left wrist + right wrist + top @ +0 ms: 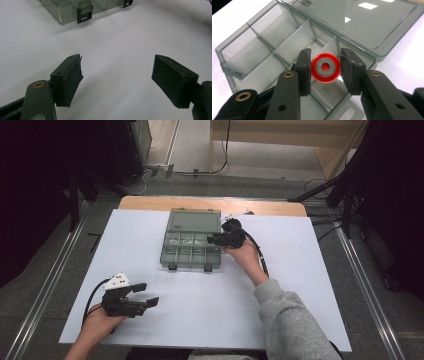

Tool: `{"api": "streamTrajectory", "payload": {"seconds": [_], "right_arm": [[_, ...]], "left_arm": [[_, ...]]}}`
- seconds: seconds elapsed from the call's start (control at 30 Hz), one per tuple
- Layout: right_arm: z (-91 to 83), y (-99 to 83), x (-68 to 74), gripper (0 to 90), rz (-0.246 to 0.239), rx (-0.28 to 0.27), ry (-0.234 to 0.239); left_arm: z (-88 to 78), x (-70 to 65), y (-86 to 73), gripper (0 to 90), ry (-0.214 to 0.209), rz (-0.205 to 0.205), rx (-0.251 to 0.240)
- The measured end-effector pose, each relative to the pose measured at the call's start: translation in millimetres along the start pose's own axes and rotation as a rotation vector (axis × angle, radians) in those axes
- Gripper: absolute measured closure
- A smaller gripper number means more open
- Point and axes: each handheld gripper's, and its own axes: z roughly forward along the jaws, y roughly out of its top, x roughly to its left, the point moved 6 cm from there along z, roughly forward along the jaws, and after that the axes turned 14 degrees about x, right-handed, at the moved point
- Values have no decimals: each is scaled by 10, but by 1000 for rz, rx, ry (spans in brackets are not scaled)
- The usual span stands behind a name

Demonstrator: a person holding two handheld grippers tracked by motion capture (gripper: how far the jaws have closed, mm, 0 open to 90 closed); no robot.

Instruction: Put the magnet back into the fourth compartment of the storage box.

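Red ring point(326, 67) between right tool point(325, 71) pads, above organizer box point(262, 65).

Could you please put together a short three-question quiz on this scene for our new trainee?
1. True or false: the left gripper is closed on a screwdriver.
2. What does the right gripper hold between its pads: A) a blue cube, B) a red ring with a grey centre, C) a black clip?
3. Is the lid of the compartment box open or shut?

Key
1. False: its jaws stand wide apart over the bare white table, with nothing between them.
2. B: the red ring sits gripped between the two pads, above the box's compartments.
3. Open: the lid lies folded back flat behind the compartments.
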Motion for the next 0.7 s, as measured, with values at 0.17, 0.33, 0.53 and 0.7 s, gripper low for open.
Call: {"api": "streamTrajectory", "payload": {"seconds": [0.17,0.33,0.53,0.7], "right_arm": [[4,-2,-25,634,0,-4,-6],[7,-3,-27,633,0,-5,-5],[10,-2,-29,617,-1,-10,-11],[-32,18,-30,505,-6,-40,-18]], "left_arm": [[-2,-1,-3,235,1,-2,0],[1,-2,-6,235,1,-2,4],[-1,-6,1,235,-6,-11,1],[-14,-5,3,235,-9,-16,-7]]}}
